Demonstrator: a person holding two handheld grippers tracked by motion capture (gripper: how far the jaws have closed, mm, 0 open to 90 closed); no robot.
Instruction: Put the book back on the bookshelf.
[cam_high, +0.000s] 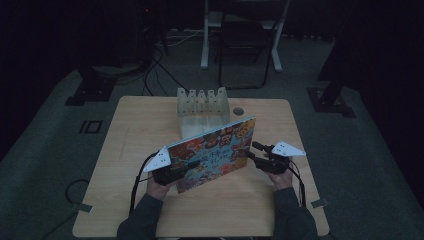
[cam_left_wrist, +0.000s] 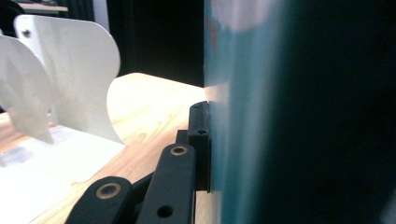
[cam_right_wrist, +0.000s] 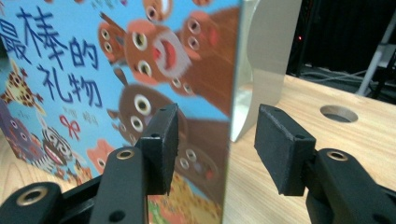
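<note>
One book (cam_high: 212, 152), one rack (cam_high: 203, 111), two tongs (cam_high: 172, 172) (cam_high: 255, 151)

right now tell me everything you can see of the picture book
The picture book is a thin hardcover with a bright blue cover of cartoon animals and dark blue Chinese characters. It stands tilted on edge above the wooden table, in front of the white divider rack. The left gripper is shut on its near end; the right gripper straddles the far edge, its fingers not pressing.

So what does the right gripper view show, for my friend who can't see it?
A colourful picture book with cartoon animals stands on edge between the right gripper's two open black jaws, which do not press it. Behind it are a white rack and a wooden table with a round hole.
</note>
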